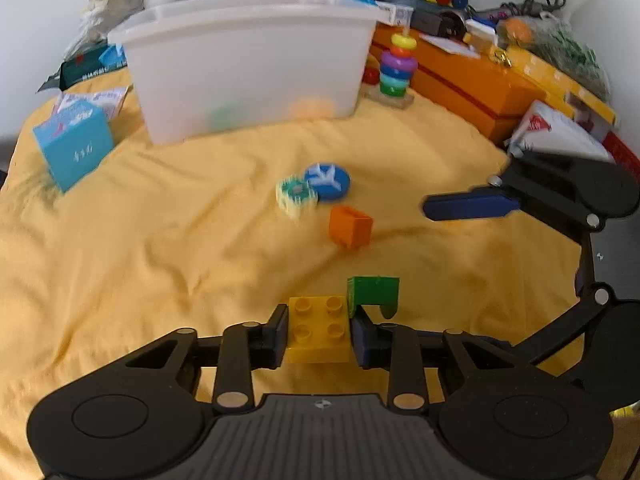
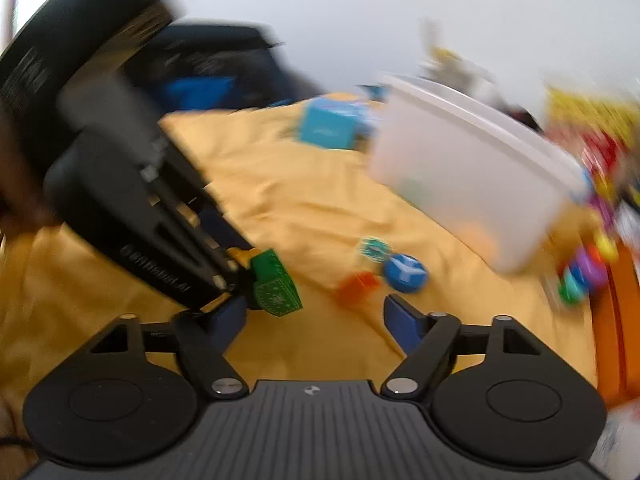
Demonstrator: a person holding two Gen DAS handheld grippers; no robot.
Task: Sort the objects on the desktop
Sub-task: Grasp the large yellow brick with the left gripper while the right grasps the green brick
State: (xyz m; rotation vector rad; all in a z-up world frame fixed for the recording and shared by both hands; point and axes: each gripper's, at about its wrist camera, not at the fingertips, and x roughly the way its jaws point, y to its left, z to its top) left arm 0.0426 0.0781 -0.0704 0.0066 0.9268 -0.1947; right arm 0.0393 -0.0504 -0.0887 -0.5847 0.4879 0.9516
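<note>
Left gripper (image 1: 318,334) clamps a yellow brick (image 1: 319,327) low over the cloth (image 1: 160,240); right gripper (image 2: 314,320) hangs spread and empty.

The green block (image 1: 373,291) touches the brick's far corner and may drag along on the lift toward the bin (image 1: 248,64).

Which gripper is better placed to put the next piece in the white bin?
Left. The left gripper is shut on the yellow brick, facing the white bin. The right gripper is open and holds nothing.
</note>
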